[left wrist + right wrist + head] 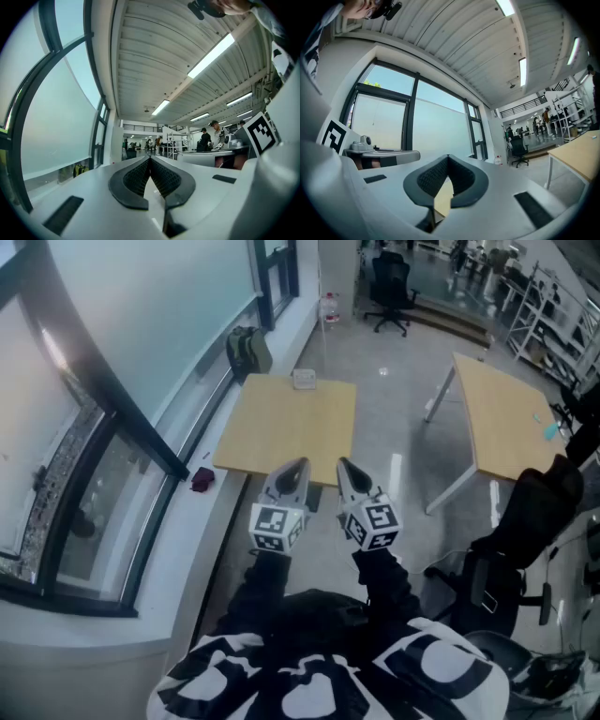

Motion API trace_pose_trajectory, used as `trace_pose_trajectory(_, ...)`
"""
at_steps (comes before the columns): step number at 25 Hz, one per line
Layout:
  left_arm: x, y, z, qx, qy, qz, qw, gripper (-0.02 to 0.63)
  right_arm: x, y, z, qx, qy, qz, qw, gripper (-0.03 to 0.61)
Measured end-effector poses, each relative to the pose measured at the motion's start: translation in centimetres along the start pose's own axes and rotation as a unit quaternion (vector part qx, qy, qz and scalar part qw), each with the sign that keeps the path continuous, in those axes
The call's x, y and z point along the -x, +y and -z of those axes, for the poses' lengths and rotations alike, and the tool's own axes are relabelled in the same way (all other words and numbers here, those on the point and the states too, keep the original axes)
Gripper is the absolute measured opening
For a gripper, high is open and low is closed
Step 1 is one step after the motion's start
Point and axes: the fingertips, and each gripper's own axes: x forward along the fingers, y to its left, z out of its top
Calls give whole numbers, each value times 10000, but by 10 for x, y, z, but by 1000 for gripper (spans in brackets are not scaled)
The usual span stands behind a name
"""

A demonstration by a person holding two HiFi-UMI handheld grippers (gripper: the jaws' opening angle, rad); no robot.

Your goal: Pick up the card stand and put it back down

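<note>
**Status: both grippers shut and empty, card stand untouched on the tabletop**

1. Left gripper: I hold it in front of my body, short of the near edge of the tabletop. In the left gripper view its fingers meet at the tips. Nothing sits between them.

2. Right gripper: I hold it just beside the left one, at the same height. In the right gripper view its fingers also meet at the tips and hold nothing.

3. Marker cubes: the left cube and the right cube sit behind the fingers, close to each other but apart.

4. Card stand: it is a small pale item at the far edge of the wooden tabletop, roughly centred on that edge. It is well apart from both grippers. I cannot make out its details at this size.

5. Surroundings:
   - A glazed wall runs along the left.
   - A green backpack rests on the floor near the far left corner of the tabletop.
   - A small dark red item lies on the sill to the left.
   - A second table stands to the right.
   - A black office chair stands beyond it.
</note>
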Motion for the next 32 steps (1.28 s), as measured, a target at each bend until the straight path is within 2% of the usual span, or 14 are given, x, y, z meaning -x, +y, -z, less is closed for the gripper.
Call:
trace_pose_trajectory(12,-6,-19,27,-54,266,-49,9996,11,13,-15,11,-183,27,-108,9998,0)
trace_pose_trajectory(19,-21,4,34,-94,337,-149,9993,9,-15,-23,21,-485,47,-194,9986,2)
trace_pose_trajectory(24,-59,43,44,-11,326,-68,9994,10,-62,-28,34,-426,147,-246,9987,2)
trace_pose_trajectory(32,-147,140,31,89,93,234,9996,9,-181,-52,33,-319,248,73,9992,2)
